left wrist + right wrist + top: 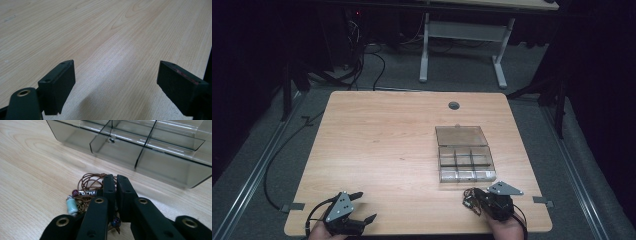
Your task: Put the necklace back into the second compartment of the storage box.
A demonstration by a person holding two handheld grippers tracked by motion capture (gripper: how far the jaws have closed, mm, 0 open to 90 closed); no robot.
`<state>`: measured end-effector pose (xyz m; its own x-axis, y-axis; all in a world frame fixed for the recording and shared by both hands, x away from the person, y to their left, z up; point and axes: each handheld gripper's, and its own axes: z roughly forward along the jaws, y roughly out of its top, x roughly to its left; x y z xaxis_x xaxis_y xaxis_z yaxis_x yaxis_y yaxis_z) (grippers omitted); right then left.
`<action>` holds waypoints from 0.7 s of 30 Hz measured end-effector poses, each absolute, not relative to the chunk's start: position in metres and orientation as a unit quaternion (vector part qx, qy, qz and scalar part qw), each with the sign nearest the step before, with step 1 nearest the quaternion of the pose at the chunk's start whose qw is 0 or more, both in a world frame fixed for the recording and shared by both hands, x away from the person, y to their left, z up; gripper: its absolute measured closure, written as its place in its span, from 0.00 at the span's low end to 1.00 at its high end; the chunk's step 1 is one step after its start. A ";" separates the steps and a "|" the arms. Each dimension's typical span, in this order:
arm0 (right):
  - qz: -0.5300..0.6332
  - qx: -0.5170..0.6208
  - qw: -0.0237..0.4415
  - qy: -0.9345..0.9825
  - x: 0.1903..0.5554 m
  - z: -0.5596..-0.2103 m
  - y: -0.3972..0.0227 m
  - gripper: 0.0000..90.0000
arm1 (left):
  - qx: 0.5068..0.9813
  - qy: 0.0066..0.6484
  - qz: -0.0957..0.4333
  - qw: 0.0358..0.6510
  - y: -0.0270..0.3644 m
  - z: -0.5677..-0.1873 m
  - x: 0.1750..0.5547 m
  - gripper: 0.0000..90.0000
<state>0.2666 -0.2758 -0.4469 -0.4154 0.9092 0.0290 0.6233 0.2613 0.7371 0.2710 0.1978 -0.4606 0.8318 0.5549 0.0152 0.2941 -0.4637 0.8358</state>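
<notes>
A coiled brown cord necklace (86,187) with a pale green bead and a silver tube is pinched between the closed jaws of the right gripper (115,185), low over the table (382,135) near its front edge. The clear divided box (140,147) lies just beyond the jaw tips, with its long front wall running across the line of the jaws and its lid folded back flat on the far side (6 compartments can be counted in the high view). Nothing is seen between the necklace and the nearest row of compartments, so the likely move is judged to be a short lift forward over that wall. The left gripper (358,206) is held well apart at the front left corner, its jaws spread wide over bare wood with nothing between them.
</notes>
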 end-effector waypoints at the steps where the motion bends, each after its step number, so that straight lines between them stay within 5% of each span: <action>1: 0.343 0.499 0.209 0.768 0.266 -0.447 -0.277 0.96 | 0.843 0.252 0.144 0.453 0.198 -0.461 0.271 0.17; 21: 0.342 0.541 0.209 0.739 0.254 -0.436 -0.297 0.92 | 0.839 0.254 0.146 0.458 0.199 -0.460 0.270 0.17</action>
